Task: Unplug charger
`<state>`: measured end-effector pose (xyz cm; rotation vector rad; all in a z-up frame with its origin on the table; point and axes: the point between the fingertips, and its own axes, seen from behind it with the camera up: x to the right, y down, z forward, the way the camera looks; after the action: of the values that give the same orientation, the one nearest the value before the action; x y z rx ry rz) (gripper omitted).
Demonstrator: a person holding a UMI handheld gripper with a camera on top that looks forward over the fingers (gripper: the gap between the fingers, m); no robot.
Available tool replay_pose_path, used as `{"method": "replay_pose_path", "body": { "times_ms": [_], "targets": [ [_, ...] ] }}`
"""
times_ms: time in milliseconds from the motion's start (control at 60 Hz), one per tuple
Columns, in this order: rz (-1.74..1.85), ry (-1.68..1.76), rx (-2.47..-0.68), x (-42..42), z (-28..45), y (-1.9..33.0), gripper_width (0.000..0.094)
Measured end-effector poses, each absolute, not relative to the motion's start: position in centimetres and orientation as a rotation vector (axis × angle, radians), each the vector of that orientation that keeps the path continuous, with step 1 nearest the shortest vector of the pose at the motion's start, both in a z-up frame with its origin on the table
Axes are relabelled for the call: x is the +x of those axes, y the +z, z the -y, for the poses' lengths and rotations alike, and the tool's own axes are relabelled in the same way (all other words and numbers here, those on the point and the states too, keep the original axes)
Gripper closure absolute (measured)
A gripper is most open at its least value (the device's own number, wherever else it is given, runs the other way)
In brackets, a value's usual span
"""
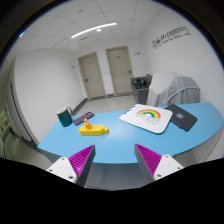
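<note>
No charger or plug is identifiable anywhere in view; its place cannot be told. Hand-held gripper (119, 160) is spread, nothing between the pink pads, fingers hanging over the near edge of the blue table (120, 145). On the table: a yellow block (94, 128) at 11 o'clock from the fingers, a teal box (65, 117) beyond it at 10 o'clock, a rainbow card (147, 117) at 1 o'clock, and a dark flat thing (182, 117), perhaps a laptop or tablet, at 2 o'clock. A covered shape (172, 88) stands behind the table; two doors (105, 74) are at 12 o'clock.

Step, judged: search and approach, no contact yet. Next move calls for finding the charger, possibly near the dark thing, then lining the fingers on the plug body.
</note>
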<state>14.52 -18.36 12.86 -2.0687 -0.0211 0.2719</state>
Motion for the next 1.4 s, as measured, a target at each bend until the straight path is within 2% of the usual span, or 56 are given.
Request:
{"method": "replay_pose_path", "body": {
  "times_ms": [200,217,517,667,733,783,833,850,867,950,1033,1150,1183,1267,1300,1367,1400],
  "targets": [
    [0.068,0.245,-2.053,9.2,12.9,12.1,0.0122],
    [0.079,0.252,-2.052,10.5,14.2,12.7,0.0123],
    [0.104,0.236,-2.09,-3.0,1.0,7.0,0.0131],
    [0.031,0.163,-2.08,-4.0,-5.4,4.3,0.0147],
    [0.017,0.129,-2.108,-4.0,-6.6,2.3,0.0217],
    [0.035,0.095,-2.072,-4.0,-7.3,2.6,0.0313],
    [0.049,0.059,-2.069,-3.5,-7.6,2.5,0.056],
    [0.052,0.06,-2.069,-3.6,-7.5,2.5,0.058],
    [0.055,0.066,-2.072,-3.9,-7.3,2.4,0.0698],
    [0.091,0.024,-2.048,-4.0,-7.3,2.5,0.0749],
    [0.098,-0.019,-2.024,-3.9,-7.7,2.6,0.0866],
    [0.083,-0.044,-2.037,-3.7,-7.8,2.7,0.0887],
    [0.074,-0.027,-2.034,-3.8,-7.7,3.7,0.0889],
    [0.084,0.0,-1.851,-4.1,-8.2,12.7,0.0889],
    [0.101,-0.041,-1.822,-3.2,-8.3,15.3,0.089],
    [0.08,-0.072,-1.788,-0.8,-8.5,19.7,0.089],
    [0.067,-0.071,-1.779,0.3,-8.1,20.8,0.0891]
  ]
}}
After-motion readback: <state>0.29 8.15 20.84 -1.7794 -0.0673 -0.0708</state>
